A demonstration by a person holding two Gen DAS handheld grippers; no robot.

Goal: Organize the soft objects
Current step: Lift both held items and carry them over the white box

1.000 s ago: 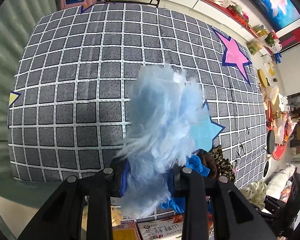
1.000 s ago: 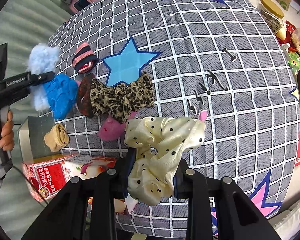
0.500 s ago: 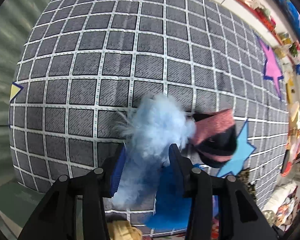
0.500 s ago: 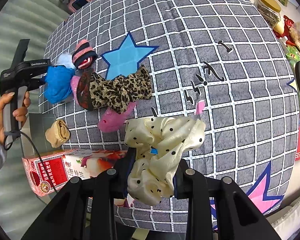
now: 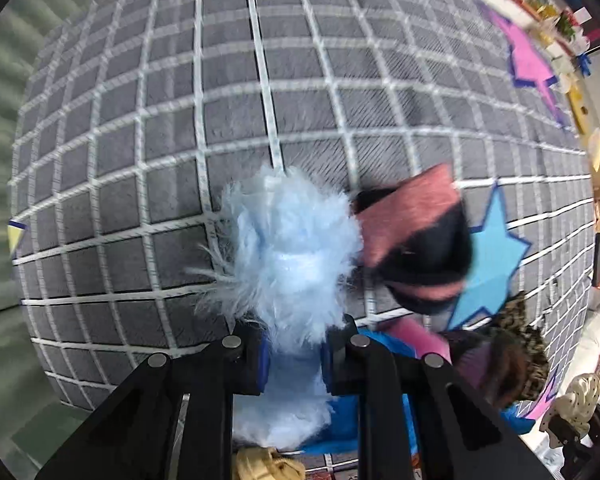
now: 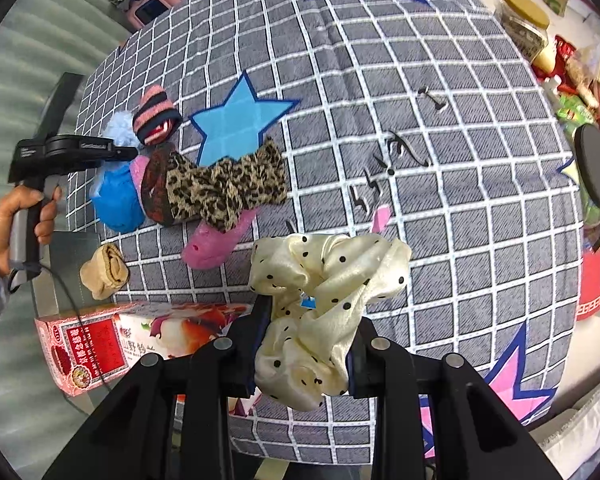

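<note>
My left gripper [image 5: 296, 348] points down at the checked bed cover [image 5: 140, 160], its jaws closing, the pads pressing a fluffy light-blue scrunchie [image 5: 292, 248]. The fluff touches a pink-and-black striped sock [image 5: 412, 240] on its right. From the right wrist view the left gripper [image 6: 130, 154] sits at the left end of a pile, held by a hand [image 6: 16, 220]. My right gripper [image 6: 308, 320] is shut on a cream polka-dot scrunchie [image 6: 332, 264], held above the cover's near edge.
The pile holds a blue cloth [image 6: 118, 196], a dark red piece [image 6: 156, 188], a leopard-print scrunchie [image 6: 224, 188] and a pink sock [image 6: 216, 244]. A beige sock [image 6: 104, 272] and a red box [image 6: 100, 344] lie near the edge. Black hair clips [image 6: 400, 148] lie mid-cover.
The left gripper has come down with the fluffy blue scrunchie to the cover beside the striped sock. The right gripper and its cream scrunchie have stayed in place.
</note>
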